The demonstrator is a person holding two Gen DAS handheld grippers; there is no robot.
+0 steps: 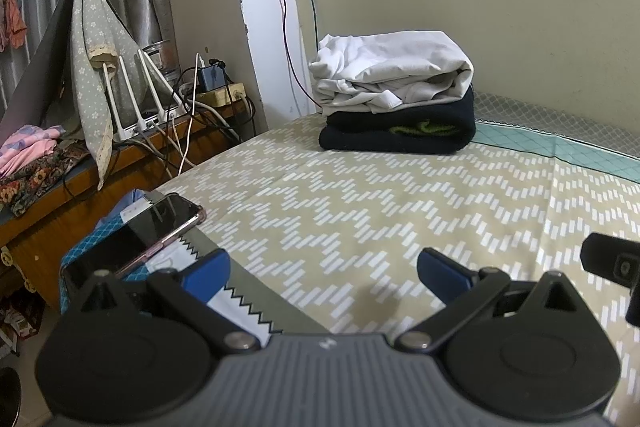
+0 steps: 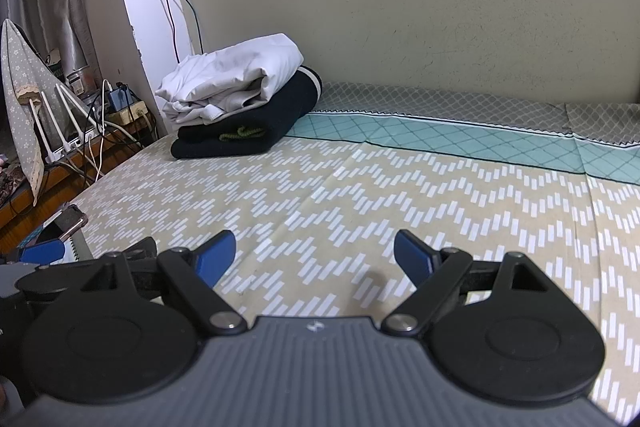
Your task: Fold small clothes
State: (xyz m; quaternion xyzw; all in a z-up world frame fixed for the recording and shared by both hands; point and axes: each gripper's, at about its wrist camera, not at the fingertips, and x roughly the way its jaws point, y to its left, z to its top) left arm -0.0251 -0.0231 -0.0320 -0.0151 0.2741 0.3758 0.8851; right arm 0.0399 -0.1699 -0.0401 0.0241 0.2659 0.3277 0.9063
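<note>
Beige zigzag-patterned bedsheet (image 2: 360, 187) covers the bed under both tongs, with a teal diamond-print band and a grey band running along the far edge by the pale wall. Left tongs (image 1: 322, 269) hang low over the sheet with their blue fingers (image 1: 208, 273) spread wide, nothing between them. Right tongs (image 2: 314, 253) sit just beside them, to their right, likewise spread wide and empty over bare sheet; a black corner of the right tool shows at the right edge of the left wrist view.

Just left of the left tongs, at the bed's edge, a phone (image 1: 160, 231) in a pinkish case lies face up on the sheet's saw-tooth border.

Well ahead of both tongs and somewhat to the left, near the wall, the folded clothes form a stack: a white garment (image 1: 392, 71) rests on top of a dark navy garment (image 1: 400, 133) with a green mark showing at its fold.

Further left, beyond the bed, a wooden table (image 1: 80, 195) carries a white router (image 1: 138, 99) with upright antennas, tangled cables, a floral cloth-covered object leaning upright, and loose pink and patterned fabrics. No container with visible contents can be made out.
</note>
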